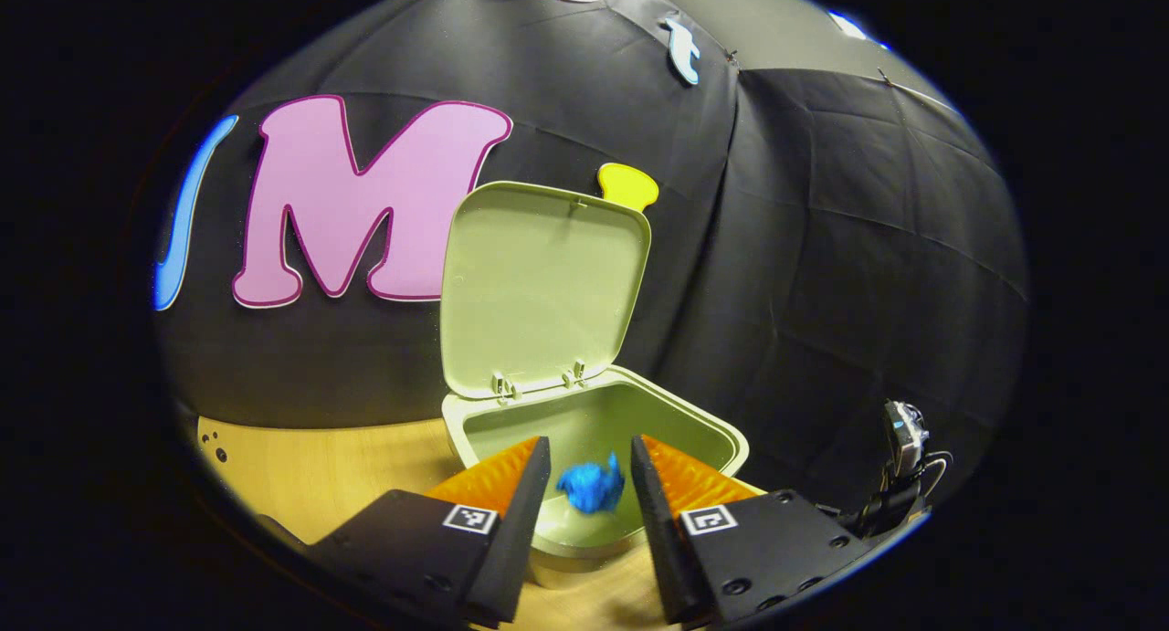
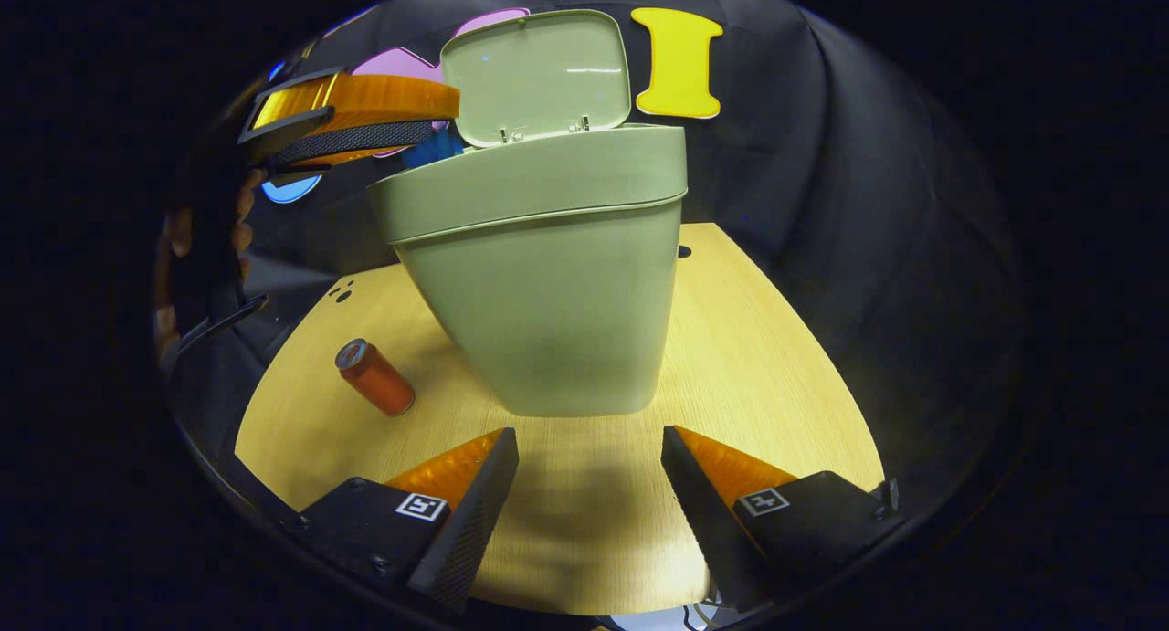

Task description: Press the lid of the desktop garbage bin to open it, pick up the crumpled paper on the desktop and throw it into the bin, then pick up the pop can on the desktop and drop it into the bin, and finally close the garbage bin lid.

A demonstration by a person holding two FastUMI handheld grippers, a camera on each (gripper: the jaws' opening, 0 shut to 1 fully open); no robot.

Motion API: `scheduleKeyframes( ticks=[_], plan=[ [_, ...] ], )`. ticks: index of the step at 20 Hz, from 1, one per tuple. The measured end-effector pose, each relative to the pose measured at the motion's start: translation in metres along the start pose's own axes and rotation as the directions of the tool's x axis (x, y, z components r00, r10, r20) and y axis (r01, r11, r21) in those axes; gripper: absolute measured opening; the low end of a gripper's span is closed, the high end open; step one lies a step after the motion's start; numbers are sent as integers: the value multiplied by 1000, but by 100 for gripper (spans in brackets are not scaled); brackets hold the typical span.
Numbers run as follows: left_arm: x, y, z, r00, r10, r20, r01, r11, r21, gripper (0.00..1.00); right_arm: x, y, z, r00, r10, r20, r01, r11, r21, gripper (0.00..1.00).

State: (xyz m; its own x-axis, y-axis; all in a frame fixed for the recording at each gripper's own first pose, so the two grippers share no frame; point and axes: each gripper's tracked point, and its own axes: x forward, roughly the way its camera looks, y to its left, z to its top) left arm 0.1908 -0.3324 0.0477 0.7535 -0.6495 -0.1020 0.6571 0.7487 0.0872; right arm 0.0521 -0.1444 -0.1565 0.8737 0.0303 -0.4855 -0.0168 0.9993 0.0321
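Above the open bin [image 1: 598, 430], the left gripper [image 1: 590, 471] hangs with fingers spread; the blue crumpled paper [image 1: 591, 487] sits blurred between them over the bin's mouth, apparently untouched by either finger. Its lid [image 1: 543, 289] stands upright. Next comes the can [image 2: 374, 378], red, lying tilted on the table [image 2: 767, 375] left of the bin's base. The right gripper [image 2: 589, 485], fingers spread and empty, faces the bin low down and looks the nearer tool.
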Motion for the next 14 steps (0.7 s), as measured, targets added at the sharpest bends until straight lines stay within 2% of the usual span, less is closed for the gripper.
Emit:
scheduleKeyframes(
  ticks=[3, 6, 8, 11, 14],
  plan=[
    [-12, 11, 10, 998, 41, 40, -41, 999, -10, 95, 0, 6, 0, 1000, 10, -1, -10, 1000, -12, 99],
    [-30, 32, 12, 992, 105, 67, -104, 994, -21, 96, 1, 18, -2, 999, 36, -7, -36, 999, -32, 99],
    [-51, 59, 9, 980, 184, 78, -184, 983, -14, 96, 2, 29, -6, 998, 59, -18, -60, 997, -54, 99],
    [-91, 103, -8, 947, 314, 60, -313, 949, -25, 96, 1, 47, -13, 995, 96, -35, -99, 990, -96, 99],
    [-139, 142, -37, 898, 439, 14, -437, 897, -68, 96, 2, 69, -16, 988, 147, -44, -152, 978, -143, 99]
  ],
)
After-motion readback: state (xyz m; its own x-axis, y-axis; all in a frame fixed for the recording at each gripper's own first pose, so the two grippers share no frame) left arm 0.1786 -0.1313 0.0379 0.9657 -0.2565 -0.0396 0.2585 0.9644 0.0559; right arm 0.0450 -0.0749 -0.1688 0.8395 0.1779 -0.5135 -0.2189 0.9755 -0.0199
